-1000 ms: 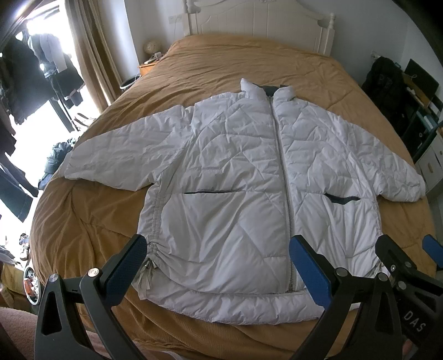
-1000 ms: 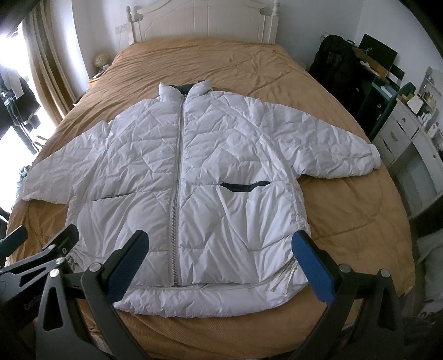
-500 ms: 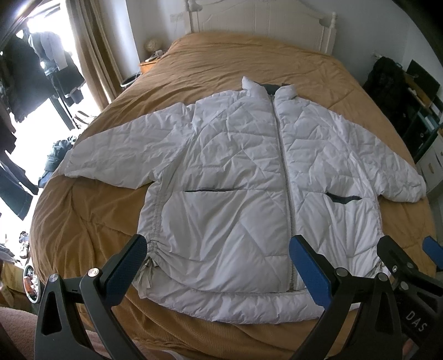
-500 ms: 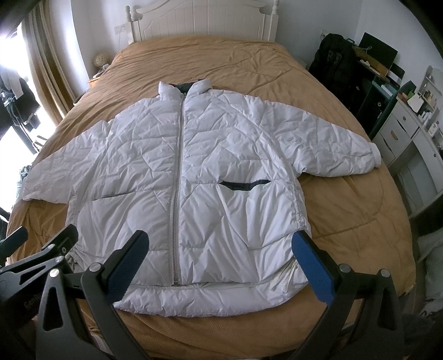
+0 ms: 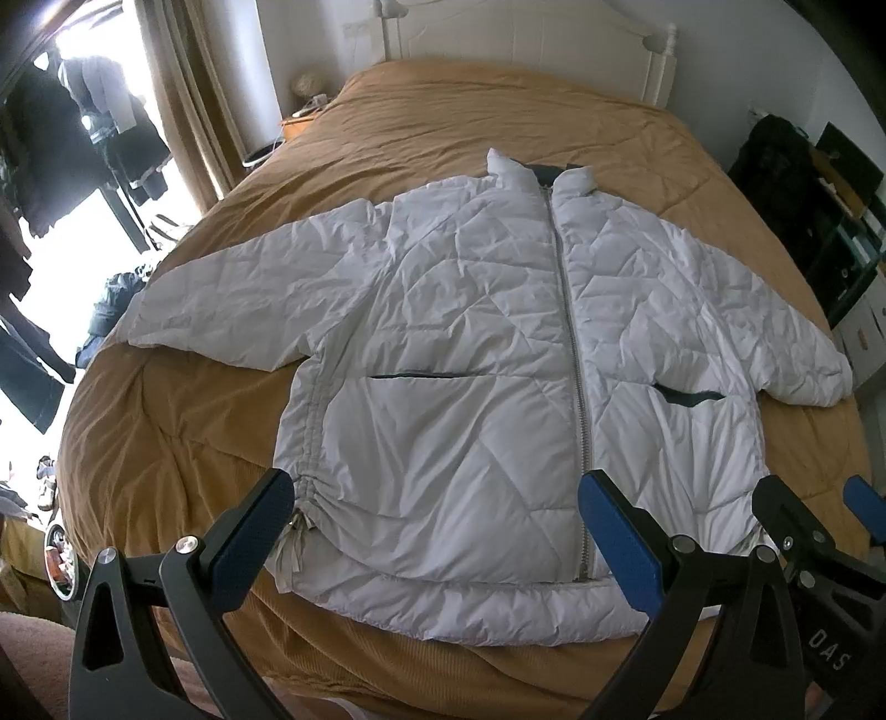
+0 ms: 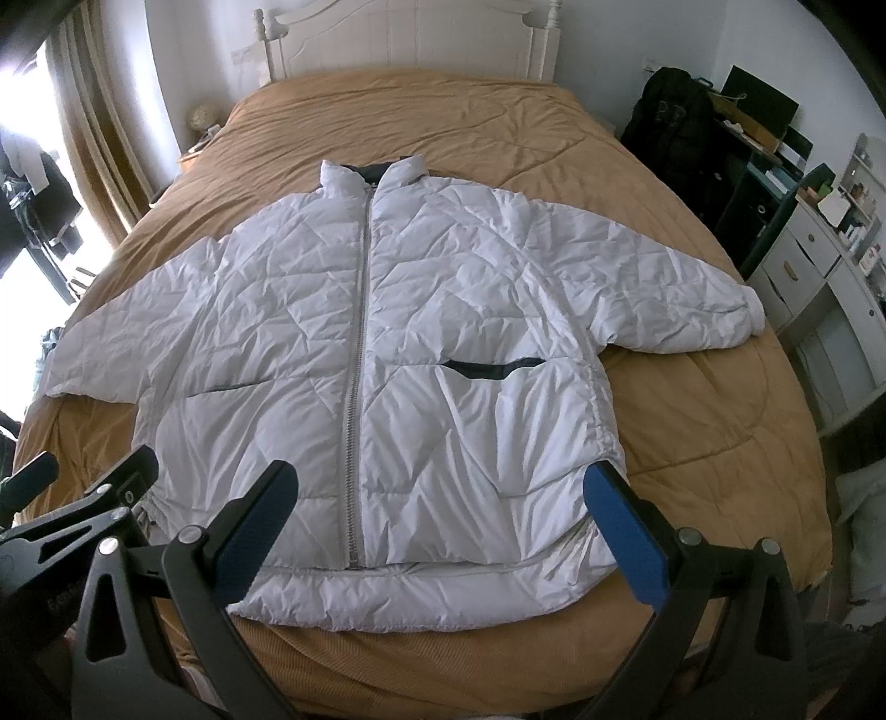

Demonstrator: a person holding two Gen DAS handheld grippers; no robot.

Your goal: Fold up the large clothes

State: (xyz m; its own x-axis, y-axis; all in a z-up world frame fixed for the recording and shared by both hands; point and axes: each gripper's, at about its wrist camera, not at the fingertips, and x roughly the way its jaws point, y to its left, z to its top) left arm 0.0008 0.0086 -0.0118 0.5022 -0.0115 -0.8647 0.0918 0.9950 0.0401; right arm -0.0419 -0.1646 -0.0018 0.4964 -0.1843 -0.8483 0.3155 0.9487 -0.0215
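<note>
A white quilted puffer jacket [image 5: 470,354] [image 6: 387,343] lies flat and zipped on a bed, collar toward the headboard, both sleeves spread out sideways. My left gripper [image 5: 437,515] hovers open above the hem on the jacket's left half, nothing between its blue pads. My right gripper [image 6: 443,509] is open too, held over the hem on the jacket's right half. Each gripper shows at the edge of the other's view: the right gripper [image 5: 819,520] and the left gripper [image 6: 83,487]. Neither touches the cloth.
The bed's tan cover [image 5: 498,111] [image 6: 443,111] reaches a white headboard [image 6: 410,33]. A window with hanging dark clothes [image 5: 61,144] is on the left. A black backpack [image 6: 673,111], shelves and white drawers [image 6: 819,266] stand on the right.
Both views have crept slightly; the jacket sits a touch lower in the left wrist view. Both grippers stay open and the jacket lies as before.
</note>
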